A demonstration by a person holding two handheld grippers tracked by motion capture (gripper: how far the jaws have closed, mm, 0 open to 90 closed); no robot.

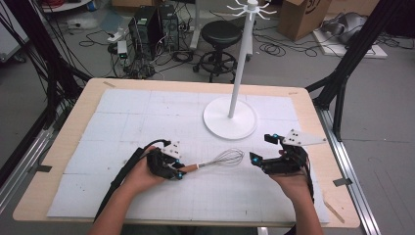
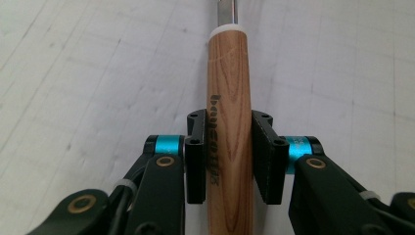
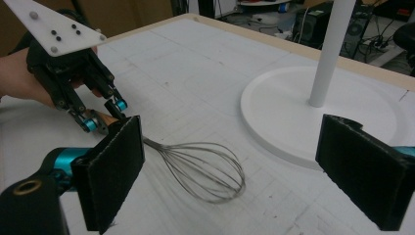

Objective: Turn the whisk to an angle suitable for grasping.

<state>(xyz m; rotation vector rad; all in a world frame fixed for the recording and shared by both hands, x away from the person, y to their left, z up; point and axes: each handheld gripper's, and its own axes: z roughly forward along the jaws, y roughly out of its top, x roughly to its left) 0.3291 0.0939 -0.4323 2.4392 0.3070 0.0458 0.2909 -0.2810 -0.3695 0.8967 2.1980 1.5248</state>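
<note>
A wire whisk [image 1: 227,157] with a wooden handle [image 2: 230,73] lies low over the white mat, its wire head [image 3: 205,169] pointing right. My left gripper [image 1: 180,171] is shut on the handle, with both black pads [image 2: 195,156] pressed against the wood. To the right of the wire head, my right gripper [image 1: 262,148] stands open. Its wide-spread pads [image 3: 115,176] frame the whisk head and touch nothing. The left gripper [image 3: 105,115] appears beyond it in the right gripper view.
A white stand [image 1: 230,117] with a round base, a tall pole and hooks at the top rises at the back centre of the mat [image 1: 147,117]. Beyond the table's far edge are a black stool [image 1: 221,34], computer towers [image 1: 147,24] and cables.
</note>
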